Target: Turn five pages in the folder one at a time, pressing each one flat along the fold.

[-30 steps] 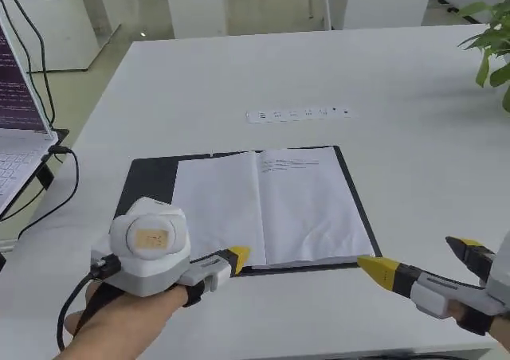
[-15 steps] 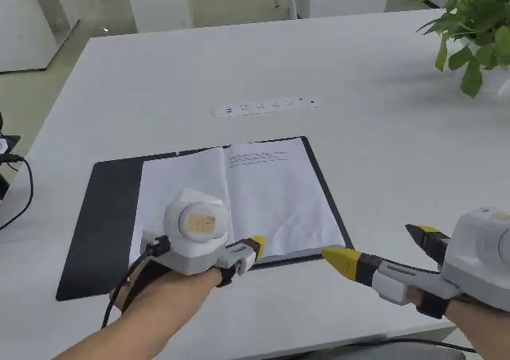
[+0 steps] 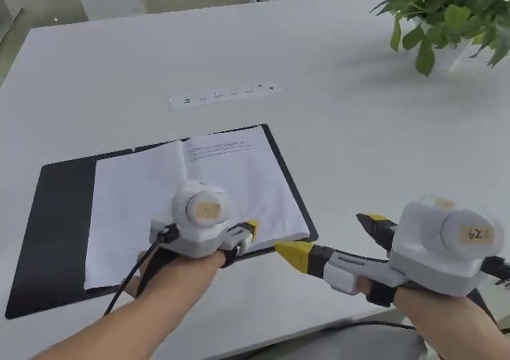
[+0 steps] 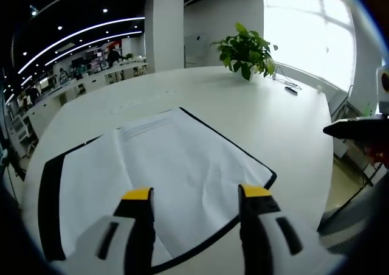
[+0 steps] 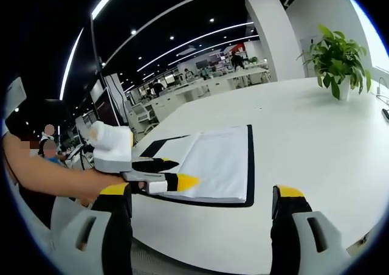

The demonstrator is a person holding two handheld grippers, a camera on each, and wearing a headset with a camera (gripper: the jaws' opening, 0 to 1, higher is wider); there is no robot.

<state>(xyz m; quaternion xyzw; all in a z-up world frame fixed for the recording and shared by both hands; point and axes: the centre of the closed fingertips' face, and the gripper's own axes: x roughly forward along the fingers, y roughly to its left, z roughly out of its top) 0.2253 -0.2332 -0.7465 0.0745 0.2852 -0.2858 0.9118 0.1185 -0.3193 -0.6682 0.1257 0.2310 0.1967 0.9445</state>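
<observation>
Folder [image 3: 143,193] lies open centre-left on the desk [image 3: 358,97], both jaw pairs spread and empty: left gripper [image 4: 197,194] over the right page [image 3: 255,189] at its lower edge, right gripper [image 3: 332,236] lower right, so I should nip one sheet's corner only.

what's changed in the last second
The left gripper has edged right along the folder's near edge, onto the right page; the right gripper has closed in on the near right corner. Both open, nothing gripped. The folder is unmoved; only the camera swung.
</observation>
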